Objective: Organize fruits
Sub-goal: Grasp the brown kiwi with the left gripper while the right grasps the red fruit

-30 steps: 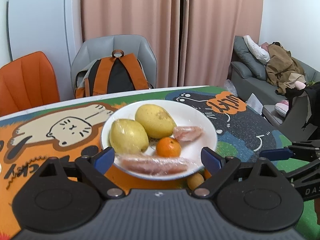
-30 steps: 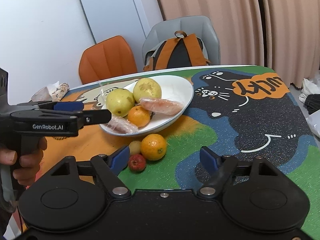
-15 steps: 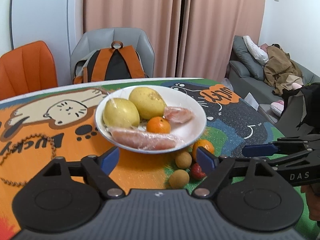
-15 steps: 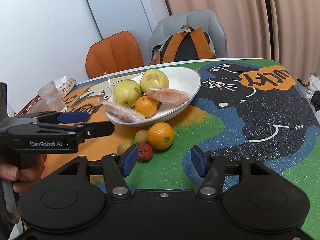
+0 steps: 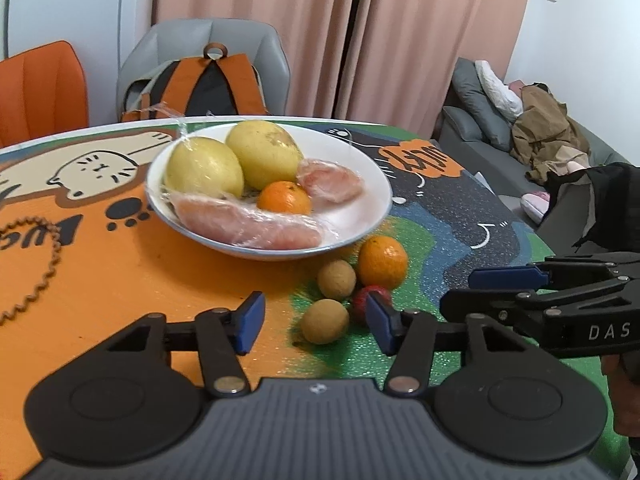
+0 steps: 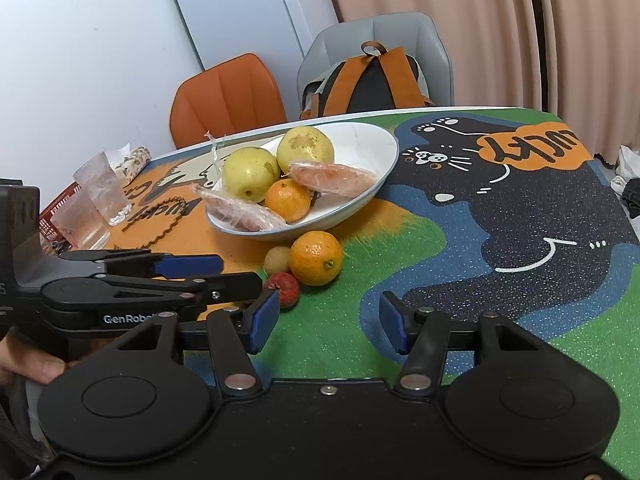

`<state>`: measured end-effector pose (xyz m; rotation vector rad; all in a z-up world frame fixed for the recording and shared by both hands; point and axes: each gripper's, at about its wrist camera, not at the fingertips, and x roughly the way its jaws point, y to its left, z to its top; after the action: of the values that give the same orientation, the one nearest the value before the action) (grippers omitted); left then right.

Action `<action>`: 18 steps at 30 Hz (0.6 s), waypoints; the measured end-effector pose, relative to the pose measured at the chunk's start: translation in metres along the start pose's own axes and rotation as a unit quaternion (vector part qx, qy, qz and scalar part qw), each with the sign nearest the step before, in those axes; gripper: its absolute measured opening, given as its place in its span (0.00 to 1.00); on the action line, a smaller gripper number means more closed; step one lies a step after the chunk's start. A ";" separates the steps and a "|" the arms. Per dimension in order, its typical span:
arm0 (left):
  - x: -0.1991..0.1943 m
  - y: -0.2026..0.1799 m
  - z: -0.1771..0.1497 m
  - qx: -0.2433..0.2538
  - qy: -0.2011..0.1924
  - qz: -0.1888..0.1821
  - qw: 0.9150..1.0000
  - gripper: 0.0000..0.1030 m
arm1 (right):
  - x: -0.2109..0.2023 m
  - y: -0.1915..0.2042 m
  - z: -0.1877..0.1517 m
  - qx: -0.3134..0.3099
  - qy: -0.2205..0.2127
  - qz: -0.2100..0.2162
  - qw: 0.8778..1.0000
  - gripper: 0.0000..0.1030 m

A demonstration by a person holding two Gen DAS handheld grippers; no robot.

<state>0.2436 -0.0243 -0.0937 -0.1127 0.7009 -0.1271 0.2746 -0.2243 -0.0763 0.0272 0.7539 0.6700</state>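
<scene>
Fruits are in two places. Some sit in the white plate (image 5: 372, 216), and four small ones lie loose on the mat just in front of the left gripper (image 5: 316, 322). The closest is a round brown fruit (image 5: 325, 321), right ahead of the gap between the blue pads. A red fruit (image 5: 368, 300) touches the right pad's tip, and a second brown fruit (image 5: 337, 279) and a loose orange (image 5: 382, 262) sit a bit farther on, near the plate.

The left gripper is spread wide and holds nothing. The right gripper (image 6: 328, 322) is wide and empty too, with the red fruit just off its left pad.

These little fruits are round (so they roll easily). If a pad bumps one from the side, it may scoot away, maybe off the table. They sit close together, so closing on one could push its neighbor. The two grippers are also near each other and could knock together.
</scene>
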 end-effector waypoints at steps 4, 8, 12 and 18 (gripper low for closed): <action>0.006 0.000 -0.001 -0.003 0.005 -0.012 1.000 0.34 | 0.000 0.001 0.000 -0.002 0.000 0.001 1.000 0.53; 0.011 0.002 -0.005 -0.011 0.009 -0.026 1.000 0.24 | 0.003 0.003 0.001 -0.004 0.002 0.002 1.000 0.53; 0.006 0.005 -0.005 -0.011 0.008 -0.023 1.000 0.24 | 0.008 0.006 0.002 -0.006 0.007 0.005 1.000 0.53; -0.002 0.014 -0.005 -0.016 0.004 -0.017 1.000 0.24 | 0.017 0.013 0.002 -0.011 0.015 0.008 1.000 0.53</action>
<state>0.2397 -0.0107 -0.0982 -0.1546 0.7100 -0.1486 0.2782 -0.2039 -0.0821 0.0026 0.7766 0.6951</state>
